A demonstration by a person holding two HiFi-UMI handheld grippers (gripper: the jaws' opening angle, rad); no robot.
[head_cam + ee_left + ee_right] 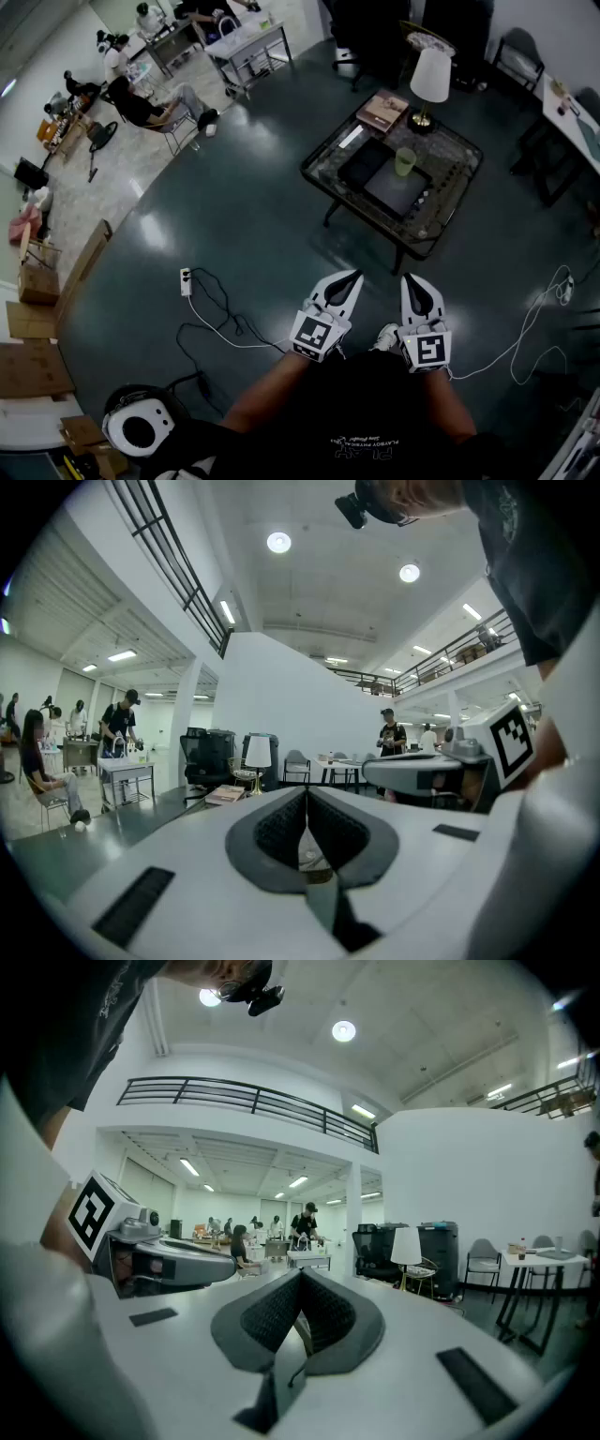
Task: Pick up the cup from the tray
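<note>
green cup (405,161) on dark tray (394,194)

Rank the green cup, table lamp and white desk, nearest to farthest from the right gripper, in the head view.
1. Green cup, on the low table ahead.
2. Table lamp, at that table's far corner.
3. White desk, far upper left.

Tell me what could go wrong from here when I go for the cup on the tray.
1. Both the left gripper and the right gripper are shut and away from the table; reaching in shut could knock the cup over on the tray.
2. The lamp stands just behind the cup, so an overshoot might hit it.
3. A corded power strip lies on the floor nearby, a possible trip hazard.
</note>
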